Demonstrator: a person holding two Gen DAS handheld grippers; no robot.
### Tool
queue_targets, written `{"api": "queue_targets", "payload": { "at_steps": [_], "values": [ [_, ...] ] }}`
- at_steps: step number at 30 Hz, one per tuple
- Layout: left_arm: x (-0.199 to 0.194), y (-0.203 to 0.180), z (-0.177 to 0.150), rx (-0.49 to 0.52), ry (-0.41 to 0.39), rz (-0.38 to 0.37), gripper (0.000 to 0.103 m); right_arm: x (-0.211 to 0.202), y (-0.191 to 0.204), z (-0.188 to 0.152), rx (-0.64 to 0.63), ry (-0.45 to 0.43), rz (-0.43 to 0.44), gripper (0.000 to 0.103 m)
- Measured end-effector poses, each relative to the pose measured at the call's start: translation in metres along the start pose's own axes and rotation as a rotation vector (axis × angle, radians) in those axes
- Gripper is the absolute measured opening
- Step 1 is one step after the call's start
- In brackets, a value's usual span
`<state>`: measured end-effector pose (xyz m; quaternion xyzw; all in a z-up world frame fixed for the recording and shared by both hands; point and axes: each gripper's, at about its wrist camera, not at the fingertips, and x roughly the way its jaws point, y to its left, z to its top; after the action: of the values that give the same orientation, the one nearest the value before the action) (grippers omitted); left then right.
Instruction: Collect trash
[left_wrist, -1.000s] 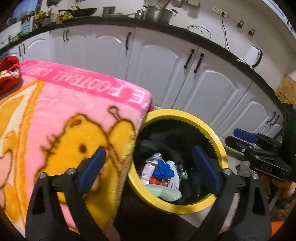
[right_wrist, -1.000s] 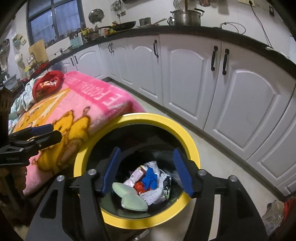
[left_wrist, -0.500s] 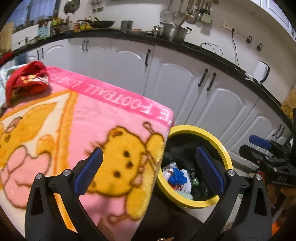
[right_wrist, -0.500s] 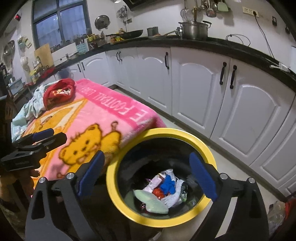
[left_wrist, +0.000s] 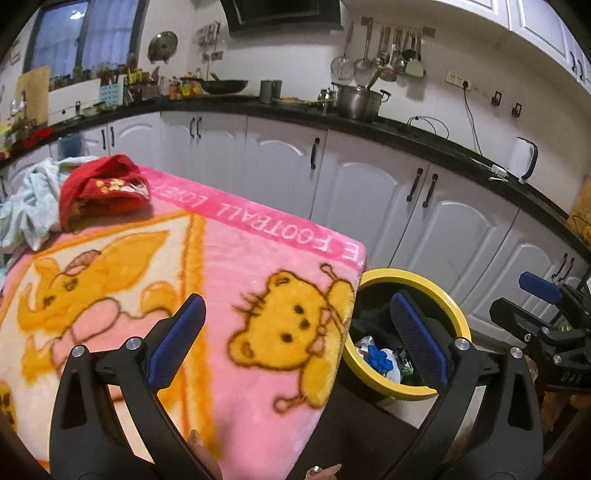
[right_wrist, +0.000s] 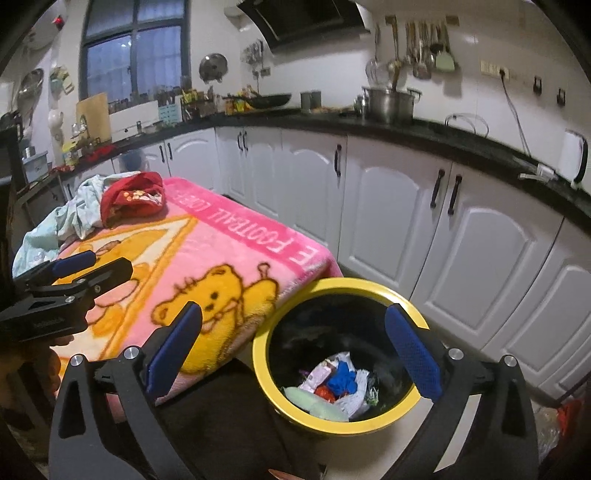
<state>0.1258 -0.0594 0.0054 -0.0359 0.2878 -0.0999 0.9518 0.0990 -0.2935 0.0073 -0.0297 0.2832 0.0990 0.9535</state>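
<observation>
Both grippers empty above the bin, trash already dropped in.

The right gripper (right_wrist: 293, 354) hangs with its jaws spread wide over the yellow-rimmed bin (right_wrist: 369, 286); they have just been opening, and nothing is between them. The left gripper (left_wrist: 295, 345) is likewise released and empty, over the pink blanket (left_wrist: 229, 243) near its corner by the bin. The collected trash (right_wrist: 338, 384), wrappers and a blue scrap, lies at the bin's bottom. Risk as I judge it: the bin stands tight against the blanket's hanging corner, so a low sweep by either gripper could snag the plush or knock the rim and tip the bin. The red cloth (left_wrist: 101, 188) and pale cloth (left_wrist: 26, 206) at the blanket's far edge could be mistaken for trash. Both grippers point forward and moderately downward, side by side.
</observation>
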Motion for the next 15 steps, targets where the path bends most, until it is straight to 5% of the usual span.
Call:
{"api": "queue_targets", "payload": {
  "at_steps": [8, 15],
  "values": [
    [-0.034, 0.004, -0.018, 0.029, -0.105, 0.082, 0.092, -0.024, 0.022, -0.017, -0.021, -0.161, -0.049, 0.097],
    [-0.05, 0.002, -0.038, 0.043, -0.178, 0.115, 0.092, -0.03, 0.025, -0.038, 0.003, -0.203, -0.076, 0.097]
  ]
}}
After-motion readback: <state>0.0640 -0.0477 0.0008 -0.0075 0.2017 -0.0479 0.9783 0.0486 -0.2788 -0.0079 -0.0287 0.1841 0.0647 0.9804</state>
